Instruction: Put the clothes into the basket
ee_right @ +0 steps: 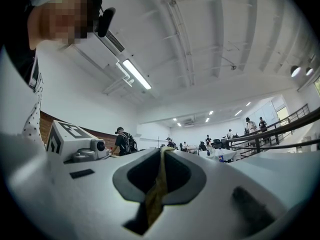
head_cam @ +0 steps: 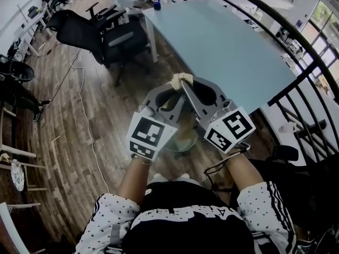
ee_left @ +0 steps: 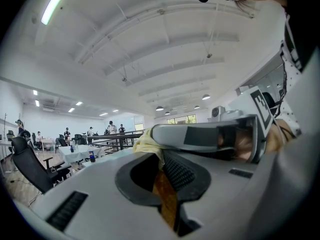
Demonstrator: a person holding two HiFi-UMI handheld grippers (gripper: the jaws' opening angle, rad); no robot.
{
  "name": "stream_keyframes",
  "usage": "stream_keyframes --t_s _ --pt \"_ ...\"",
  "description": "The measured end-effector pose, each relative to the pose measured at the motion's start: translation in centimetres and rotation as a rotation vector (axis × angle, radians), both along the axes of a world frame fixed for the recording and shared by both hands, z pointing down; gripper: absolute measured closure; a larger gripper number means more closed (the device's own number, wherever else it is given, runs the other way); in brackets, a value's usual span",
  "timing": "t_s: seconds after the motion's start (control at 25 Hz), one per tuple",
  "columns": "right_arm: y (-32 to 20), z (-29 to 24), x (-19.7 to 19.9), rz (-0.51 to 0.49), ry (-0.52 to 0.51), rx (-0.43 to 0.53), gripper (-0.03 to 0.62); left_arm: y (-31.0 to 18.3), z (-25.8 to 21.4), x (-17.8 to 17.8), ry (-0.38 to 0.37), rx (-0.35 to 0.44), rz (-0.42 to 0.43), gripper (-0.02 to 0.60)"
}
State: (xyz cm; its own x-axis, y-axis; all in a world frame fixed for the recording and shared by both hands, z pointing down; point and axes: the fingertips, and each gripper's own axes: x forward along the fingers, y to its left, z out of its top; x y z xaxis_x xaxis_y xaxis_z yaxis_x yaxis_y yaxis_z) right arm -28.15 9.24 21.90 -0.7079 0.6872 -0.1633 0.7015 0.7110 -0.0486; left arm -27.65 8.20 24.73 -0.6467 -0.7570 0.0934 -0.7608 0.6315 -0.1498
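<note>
Wood floor (head_cam: 79, 142) below; left gripper (head_cam: 168, 92), right gripper (head_cam: 192, 91) both clamped on one yellow cloth (head_cam: 181, 78).

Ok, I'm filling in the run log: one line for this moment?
left gripper: shut on yellow cloth | right gripper: shut on yellow cloth | held up between both

Left gripper (head_cam: 175, 84) and right gripper (head_cam: 186, 86) — grey moulded shells, dark ribbed pads (ee_left: 178, 173) inside the jaws. Behind each claw, a white marker cube (head_cam: 150, 136) printed with black squares. Further behind: white black-dotted sleeves (head_cam: 106, 218), black top (head_cam: 185, 202) with white lettering, black cable (head_cam: 216, 169) under the right cube
</note>
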Motion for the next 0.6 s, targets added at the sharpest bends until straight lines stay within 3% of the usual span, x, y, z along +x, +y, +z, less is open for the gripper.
stream_keyframes --t_s 0.6 --pt "0.3 1.2 -2.0 0.053 0.026 0.012 0.559 0.3 1.1 -1.9 0.023 0.002 0.065 0.545"
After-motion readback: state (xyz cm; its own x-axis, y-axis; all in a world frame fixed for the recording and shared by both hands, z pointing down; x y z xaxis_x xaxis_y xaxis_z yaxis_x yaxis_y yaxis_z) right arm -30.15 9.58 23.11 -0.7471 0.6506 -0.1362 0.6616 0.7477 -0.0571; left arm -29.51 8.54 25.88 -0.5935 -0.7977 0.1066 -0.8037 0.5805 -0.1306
